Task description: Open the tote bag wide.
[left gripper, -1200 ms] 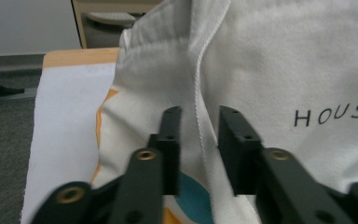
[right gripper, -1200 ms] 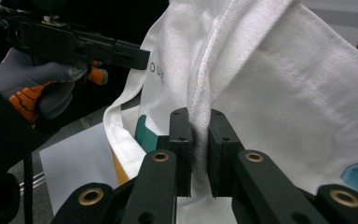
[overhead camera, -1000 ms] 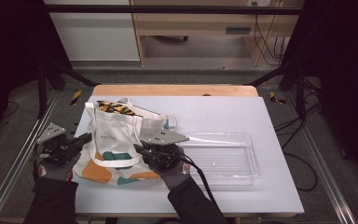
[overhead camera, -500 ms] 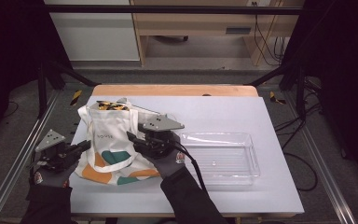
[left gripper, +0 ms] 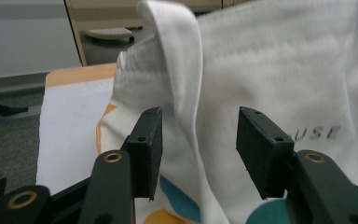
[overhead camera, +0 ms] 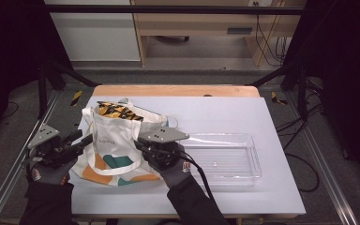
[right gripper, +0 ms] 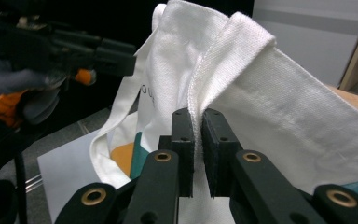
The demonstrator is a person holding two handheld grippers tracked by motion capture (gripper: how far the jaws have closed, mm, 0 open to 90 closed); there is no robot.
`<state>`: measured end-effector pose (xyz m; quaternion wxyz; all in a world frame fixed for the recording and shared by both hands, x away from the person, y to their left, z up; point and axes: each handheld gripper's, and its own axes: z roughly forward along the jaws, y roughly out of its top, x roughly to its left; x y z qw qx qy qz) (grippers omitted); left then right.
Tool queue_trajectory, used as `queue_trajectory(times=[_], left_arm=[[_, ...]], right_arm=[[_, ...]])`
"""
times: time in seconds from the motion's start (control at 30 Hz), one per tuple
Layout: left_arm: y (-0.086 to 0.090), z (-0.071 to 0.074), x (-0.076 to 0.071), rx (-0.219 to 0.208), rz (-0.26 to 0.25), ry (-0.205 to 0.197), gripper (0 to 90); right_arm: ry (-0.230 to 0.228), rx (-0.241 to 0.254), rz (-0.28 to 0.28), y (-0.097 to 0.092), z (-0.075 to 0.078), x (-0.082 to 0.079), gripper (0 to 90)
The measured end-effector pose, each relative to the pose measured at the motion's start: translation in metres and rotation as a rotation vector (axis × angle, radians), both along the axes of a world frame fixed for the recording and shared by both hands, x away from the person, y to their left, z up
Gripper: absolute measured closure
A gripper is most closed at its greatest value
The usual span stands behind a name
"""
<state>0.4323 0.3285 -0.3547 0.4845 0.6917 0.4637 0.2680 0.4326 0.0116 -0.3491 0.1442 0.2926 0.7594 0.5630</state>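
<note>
Bag (overhead camera: 117,145) released by L gripper (overhead camera: 85,139), jaws just opened.

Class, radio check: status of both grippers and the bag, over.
Left gripper just opened, fold of tote bag between jaws, unpinched. Right gripper clamped on bag hem. Clear tray alongside, nothing blocking.

Both gloved hands reach in low. The left gripper (overhead camera: 82,140) has just spread its fingers (left gripper: 147,149) apart, gripping nothing. The right gripper (overhead camera: 140,143) has just closed, fingers (right gripper: 182,149) pinched nearly together.
</note>
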Motion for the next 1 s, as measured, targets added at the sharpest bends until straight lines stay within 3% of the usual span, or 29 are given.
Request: queue_trajectory(times=[0.1, 0.37, 0.7, 0.87, 1.0], left_arm=[[-0.002, 0.001, 0.003, 0.005, 0.004, -0.003, 53.2], [-0.004, -0.009, 0.005, 0.045, -0.005, 0.038, 87.4], [-0.002, -0.006, -0.011, 0.048, -0.026, 0.022, 88.5], [-0.001, -0.007, -0.019, 0.053, -0.035, 0.022, 88.5], [-0.002, -0.01, -0.023, 0.062, -0.04, 0.023, 88.5]], right_arm=[[0.007, -0.004, 0.017, 0.001, -0.005, -0.005, 83.5], [0.022, -0.005, 0.032, 0.004, -0.016, -0.008, 83.1], [-0.011, 0.047, 0.022, -0.007, -0.007, -0.01, 66.6], [-0.04, 0.089, 0.0, -0.014, 0.006, -0.009, 68.0], [-0.063, 0.109, -0.023, -0.016, 0.017, -0.006, 79.0]])
